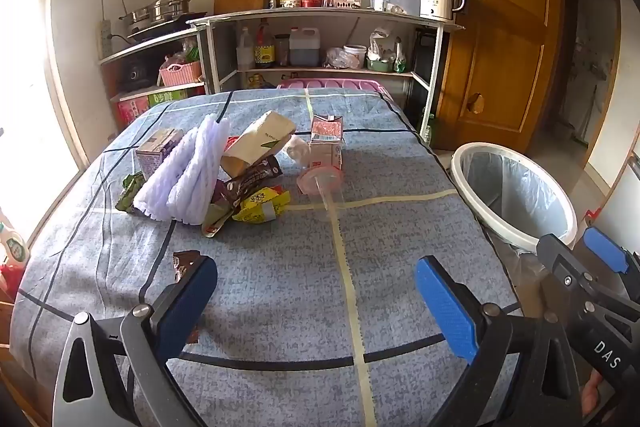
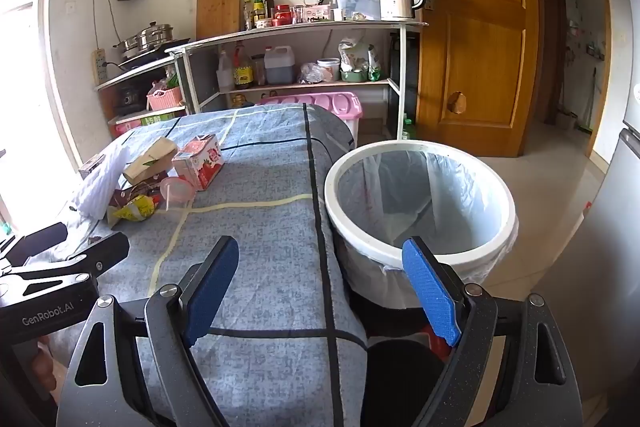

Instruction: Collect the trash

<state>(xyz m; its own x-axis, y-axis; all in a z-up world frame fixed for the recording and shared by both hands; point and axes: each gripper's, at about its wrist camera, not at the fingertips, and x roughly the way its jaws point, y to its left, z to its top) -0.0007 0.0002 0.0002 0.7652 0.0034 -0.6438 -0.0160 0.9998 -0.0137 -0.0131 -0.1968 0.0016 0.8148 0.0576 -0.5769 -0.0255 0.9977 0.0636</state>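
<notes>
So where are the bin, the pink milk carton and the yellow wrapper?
bin (image 2: 416, 147): right wrist view, on the far white rim.
pink milk carton (image 2: 204, 163): right wrist view, on its side face.
yellow wrapper (image 1: 260, 205): left wrist view, on the middle of the crumpled packet.

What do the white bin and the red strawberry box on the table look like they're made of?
The bin looks like smooth, glossy white plastic, lined with a thin, crinkled translucent bag. The strawberry box seems to be printed coated cardboard: sharp folded edges and a gabled top, like a drink carton.
</notes>
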